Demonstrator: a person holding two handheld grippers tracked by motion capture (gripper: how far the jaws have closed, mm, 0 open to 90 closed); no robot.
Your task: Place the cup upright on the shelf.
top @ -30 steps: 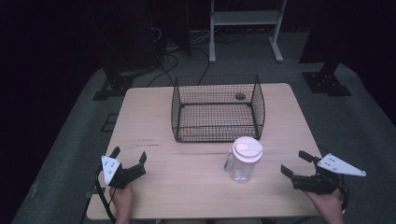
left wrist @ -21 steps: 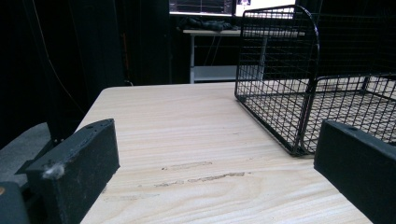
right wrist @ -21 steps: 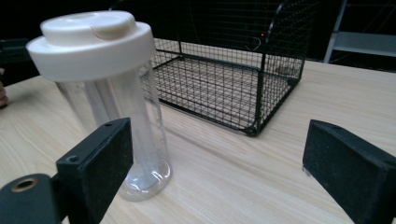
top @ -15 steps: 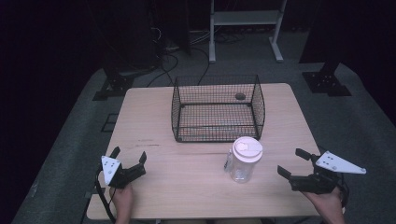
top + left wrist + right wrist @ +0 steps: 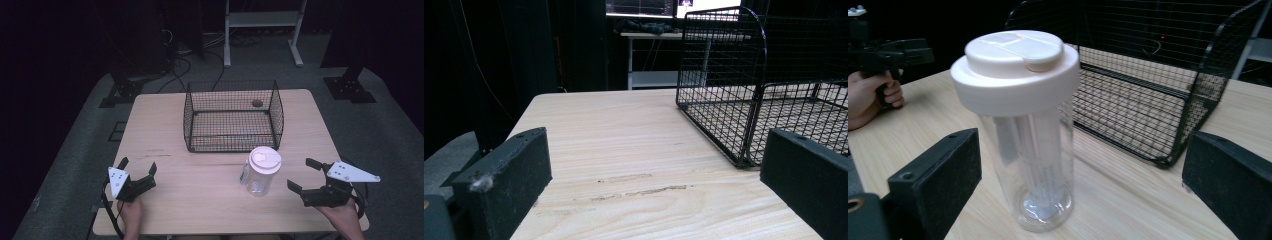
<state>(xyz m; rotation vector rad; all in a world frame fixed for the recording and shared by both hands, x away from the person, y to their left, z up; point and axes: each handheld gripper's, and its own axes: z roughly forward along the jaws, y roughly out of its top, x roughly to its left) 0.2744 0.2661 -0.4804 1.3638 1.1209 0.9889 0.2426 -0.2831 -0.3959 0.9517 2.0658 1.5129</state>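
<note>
Bottle (image 5: 260, 172): clear plastic, upright, capped by a broad white lid (image 5: 265, 159); near the front edge of the table, right of centre, just in front of the basket's front right corner; untouched by either gripper.
Bottle inside: pale inner tube running down to the base, seen in the right gripper view (image 5: 1040, 150).
Right gripper (image 5: 305, 175): just right of the bottle, close to the table's front right corner, pointed leftward at the bottle; jaws spread wide, empty, nothing between them but air; bottle framed between the two jaws in its own view, nearer the left one, not touching.
Right hand (image 5: 345, 215): at the front edge, wrapped round the gripper's handle.
Left gripper (image 5: 137, 167): near the front left corner of the table, well apart from the bottle; jaws spread wide, empty, aimed toward the far edge.
Left hand (image 5: 131, 212): at the front edge, gripping the handle.
Wire basket (image 5: 232, 117): black mesh, open-topped, standing at the middle of the table toward the far edge; front wall low, side walls taller.
Table (image 5: 165, 125): light wood grain, faint scuff marks ahead of the left gripper (image 5: 644, 182).
</note>
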